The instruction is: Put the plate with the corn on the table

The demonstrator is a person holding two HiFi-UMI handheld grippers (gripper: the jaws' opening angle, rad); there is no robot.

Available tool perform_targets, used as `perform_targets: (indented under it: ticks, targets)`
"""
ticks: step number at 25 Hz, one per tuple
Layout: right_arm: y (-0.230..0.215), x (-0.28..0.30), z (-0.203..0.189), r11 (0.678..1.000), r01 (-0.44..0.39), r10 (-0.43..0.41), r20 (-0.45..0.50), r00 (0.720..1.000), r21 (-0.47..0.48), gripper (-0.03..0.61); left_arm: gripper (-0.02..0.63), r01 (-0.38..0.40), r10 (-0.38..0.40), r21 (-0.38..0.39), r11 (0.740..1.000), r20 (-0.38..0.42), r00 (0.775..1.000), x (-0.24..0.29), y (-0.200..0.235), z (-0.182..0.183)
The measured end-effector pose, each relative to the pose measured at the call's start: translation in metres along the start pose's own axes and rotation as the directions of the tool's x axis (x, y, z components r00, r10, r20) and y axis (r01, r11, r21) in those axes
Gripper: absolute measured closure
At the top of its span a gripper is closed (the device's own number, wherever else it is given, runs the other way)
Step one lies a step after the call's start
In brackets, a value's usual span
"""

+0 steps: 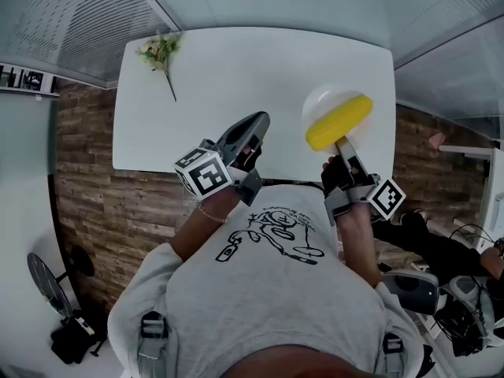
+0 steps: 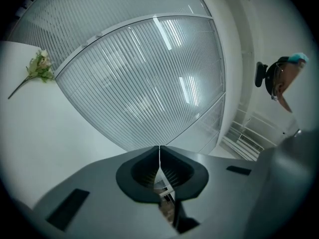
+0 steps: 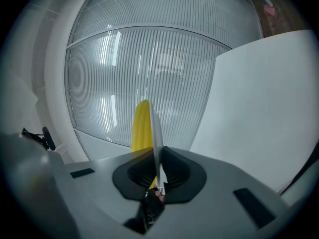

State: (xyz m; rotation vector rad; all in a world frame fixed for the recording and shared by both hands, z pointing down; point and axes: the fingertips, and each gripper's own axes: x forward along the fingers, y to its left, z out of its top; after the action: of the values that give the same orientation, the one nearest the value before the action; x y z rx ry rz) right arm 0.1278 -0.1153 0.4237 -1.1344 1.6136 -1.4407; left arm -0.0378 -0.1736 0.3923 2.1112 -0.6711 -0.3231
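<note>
A white plate (image 1: 324, 103) carrying a yellow corn cob (image 1: 339, 122) hangs over the right part of the white table (image 1: 252, 69). My right gripper (image 1: 344, 146) is shut on the plate's near rim. In the right gripper view the plate (image 3: 156, 133) shows edge-on between the jaws, with the corn (image 3: 141, 126) on its left side. My left gripper (image 1: 250, 128) hovers over the table's near edge, shut, with nothing in it; in the left gripper view its jaws (image 2: 159, 158) meet at the tips.
A small sprig of flowers (image 1: 161, 55) lies at the table's far left corner, also seen as flowers (image 2: 36, 71) in the left gripper view. Slatted blinds (image 1: 71, 22) line the far walls. A second person sits at the right (image 1: 457, 266).
</note>
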Motion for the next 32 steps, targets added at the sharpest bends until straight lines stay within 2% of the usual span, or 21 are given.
perform_targets:
  ticks: [12,21,32]
  targets:
    - [-0.044,-0.001,0.015,0.998,0.059,-0.059,0.001,0.998,0.001,0.554,0.592,-0.011,0.011,-0.008,1.000,-0.020,1.000,0.008,0.007,-0.004]
    - [-0.093,-0.010,0.019,0.993,0.105,-0.105,0.005,0.994,0.062,0.554,0.592,-0.018,0.017,-0.011,1.000,-0.037,0.999,0.009,0.007,-0.008]
    - [-0.142,-0.008,0.015,0.990,0.081,-0.079,-0.018,0.997,0.119,0.552,0.592,-0.020,0.020,-0.008,1.000,-0.041,0.999,0.007,0.006,-0.006]
